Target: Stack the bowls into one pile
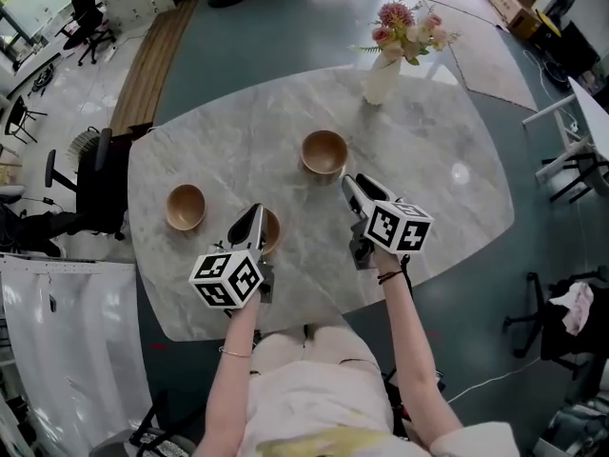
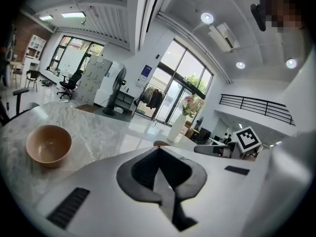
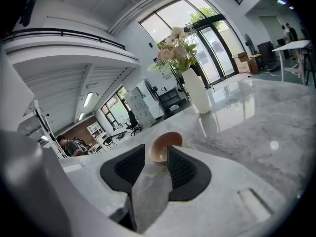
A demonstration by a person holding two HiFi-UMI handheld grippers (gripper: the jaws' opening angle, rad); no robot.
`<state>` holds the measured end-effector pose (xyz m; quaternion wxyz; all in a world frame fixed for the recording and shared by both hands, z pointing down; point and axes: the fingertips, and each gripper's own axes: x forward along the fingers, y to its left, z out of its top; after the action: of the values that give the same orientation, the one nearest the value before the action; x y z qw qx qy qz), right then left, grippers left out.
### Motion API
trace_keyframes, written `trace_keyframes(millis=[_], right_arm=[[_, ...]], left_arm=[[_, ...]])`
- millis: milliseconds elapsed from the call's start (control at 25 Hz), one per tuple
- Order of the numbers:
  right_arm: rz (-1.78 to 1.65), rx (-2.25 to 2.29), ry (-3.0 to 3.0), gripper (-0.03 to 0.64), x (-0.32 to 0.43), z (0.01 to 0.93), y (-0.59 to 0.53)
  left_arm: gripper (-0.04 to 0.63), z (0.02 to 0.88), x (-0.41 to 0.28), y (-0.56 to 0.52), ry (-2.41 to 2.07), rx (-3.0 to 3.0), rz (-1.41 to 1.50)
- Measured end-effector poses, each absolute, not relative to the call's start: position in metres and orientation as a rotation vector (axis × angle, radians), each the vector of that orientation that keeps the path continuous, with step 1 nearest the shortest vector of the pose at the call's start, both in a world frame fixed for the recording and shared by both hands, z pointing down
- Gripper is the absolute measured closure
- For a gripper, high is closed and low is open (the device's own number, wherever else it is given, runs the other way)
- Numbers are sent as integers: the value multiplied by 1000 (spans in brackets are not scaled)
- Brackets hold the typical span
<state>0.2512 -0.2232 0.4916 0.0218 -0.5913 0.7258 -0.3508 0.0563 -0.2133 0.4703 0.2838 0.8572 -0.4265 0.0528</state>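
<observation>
In the head view three bowls sit well apart on the marble table (image 1: 433, 165), none nested in another, so I judge the stacking not yet begun: the left bowl (image 1: 186, 207), the near bowl (image 1: 271, 232) partly hidden behind the left gripper (image 1: 255, 213), and the far bowl (image 1: 324, 152) just beyond the right gripper (image 1: 350, 185). A vase of flowers (image 1: 383, 76) stands at the far edge. In the left gripper view the left gripper (image 2: 159, 152) has its jaws closed tip to tip on nothing, with the left bowl (image 2: 48, 144) off to one side. In the right gripper view the right gripper (image 3: 158, 154) has its jaws parted and empty, and the far bowl (image 3: 165, 145) lies ahead in line with the gap, untouched.
</observation>
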Motion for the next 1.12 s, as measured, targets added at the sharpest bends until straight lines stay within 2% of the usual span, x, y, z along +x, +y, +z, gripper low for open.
trace_keyframes(millis=[800,1120], right_arm=[[-1353,-2034,2074,483,276,575,-298],[-1410,-2051,2055,506,273,586,-307]], left_arm=[[595,521,82,-244,-1050,2190,195],[595,525,81,-248,-1044,2165,177]])
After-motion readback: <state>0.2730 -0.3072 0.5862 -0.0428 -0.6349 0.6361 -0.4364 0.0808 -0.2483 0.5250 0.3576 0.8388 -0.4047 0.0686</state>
